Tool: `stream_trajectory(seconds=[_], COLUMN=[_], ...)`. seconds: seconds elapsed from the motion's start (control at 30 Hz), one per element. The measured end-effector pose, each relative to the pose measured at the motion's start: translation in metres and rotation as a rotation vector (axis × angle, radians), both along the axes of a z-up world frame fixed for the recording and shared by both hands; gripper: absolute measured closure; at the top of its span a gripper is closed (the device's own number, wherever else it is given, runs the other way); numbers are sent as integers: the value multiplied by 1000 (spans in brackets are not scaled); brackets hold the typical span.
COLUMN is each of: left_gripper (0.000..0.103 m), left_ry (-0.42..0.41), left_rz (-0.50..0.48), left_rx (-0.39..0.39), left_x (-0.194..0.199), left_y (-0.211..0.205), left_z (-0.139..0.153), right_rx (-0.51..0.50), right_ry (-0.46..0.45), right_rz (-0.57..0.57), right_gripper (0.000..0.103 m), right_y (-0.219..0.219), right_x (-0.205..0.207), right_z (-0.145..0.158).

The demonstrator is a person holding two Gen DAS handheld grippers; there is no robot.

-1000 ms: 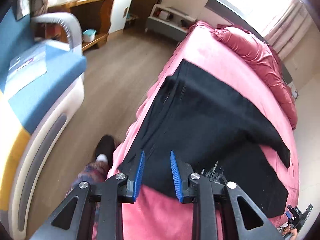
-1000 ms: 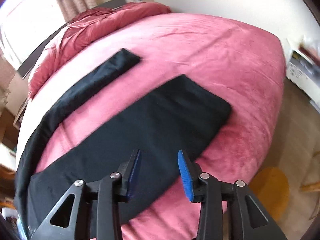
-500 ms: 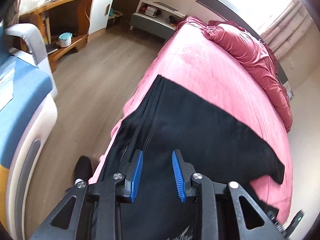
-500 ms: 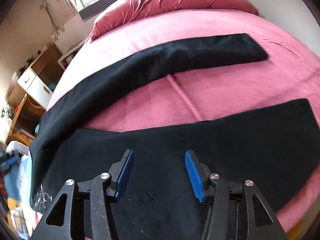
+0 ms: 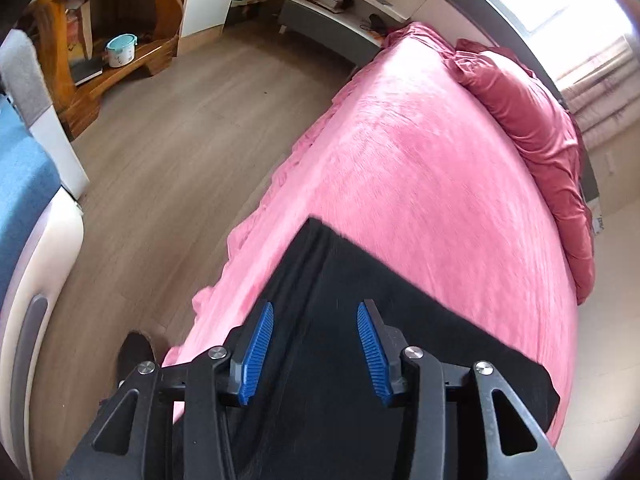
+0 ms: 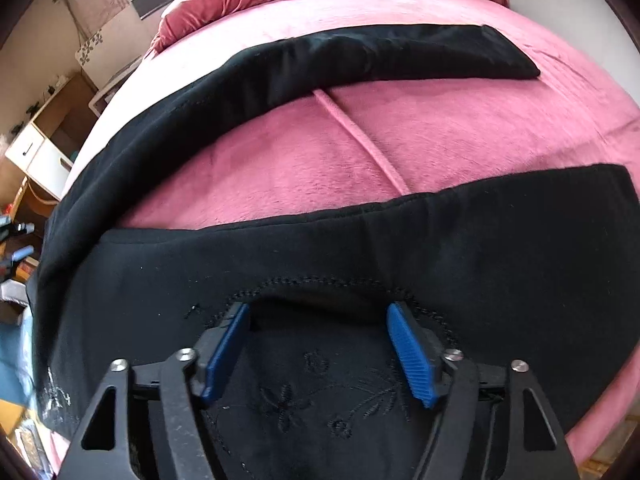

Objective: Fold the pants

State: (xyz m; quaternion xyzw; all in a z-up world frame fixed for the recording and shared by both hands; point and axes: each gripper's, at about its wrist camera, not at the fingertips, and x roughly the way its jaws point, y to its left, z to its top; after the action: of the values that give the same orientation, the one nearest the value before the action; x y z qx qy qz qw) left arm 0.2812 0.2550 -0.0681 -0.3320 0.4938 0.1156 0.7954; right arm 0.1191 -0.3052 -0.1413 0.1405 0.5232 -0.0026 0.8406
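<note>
We've got both grippers over the black knit pants (image 6: 400, 240), spread w/ legs apart on the pink plush bedspread (image 5: 420, 168). Left gripper (image 5: 316, 344) and right gripper (image 6: 320, 344): jaws have just been opening wide, fabric under and between them, nothing pinched, prob. lining up a grab.

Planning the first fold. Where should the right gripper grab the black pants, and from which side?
Best bet: the stitched pocket edge of the black pants, from above. The right gripper already straddles that edge, its jaws having just been opening, nothing pinched. The edge stands slightly proud of the flat cloth, so it likely gives the pads a ridge to close on. The far leg lies splayed apart across the pink bedspread.
</note>
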Motion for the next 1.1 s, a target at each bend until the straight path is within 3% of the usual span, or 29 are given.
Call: stream_trajectory(seconds=[0.23,0.4,0.43,0.53,0.57,0.63,0.83,1.1], left_gripper=[58,59,60,80,86,89,92,93], left_ry=[65,99,100,72,55,6,-178,-457], left_rz=[20,-14,-24,-67,-80,-81,-116,-306], left_rx=[34,76,92,137,135,141,122,47], left_x=[45,59,60,57,54,45,8,-91], left_y=[9,-3,-5,-12,-13,-16,-37,-73], left_z=[-19,-28,-27,-19,-17,-7,39,114], right_rx=[-101,-120,-114,-84,-75,-38,6,89], right_ry=[-51,-127,-137,-149,-152,-148,-129,-162], right_rz=[19,128,153,185,185,196,210,200], right_gripper=[22,23,23,24,24,24,26,36], right_y=[28,71,80,96,99,106,124,113], right_x=[2,17,22,38,42,53,70,79], right_z=[9,29,31,35,36,36,33,55])
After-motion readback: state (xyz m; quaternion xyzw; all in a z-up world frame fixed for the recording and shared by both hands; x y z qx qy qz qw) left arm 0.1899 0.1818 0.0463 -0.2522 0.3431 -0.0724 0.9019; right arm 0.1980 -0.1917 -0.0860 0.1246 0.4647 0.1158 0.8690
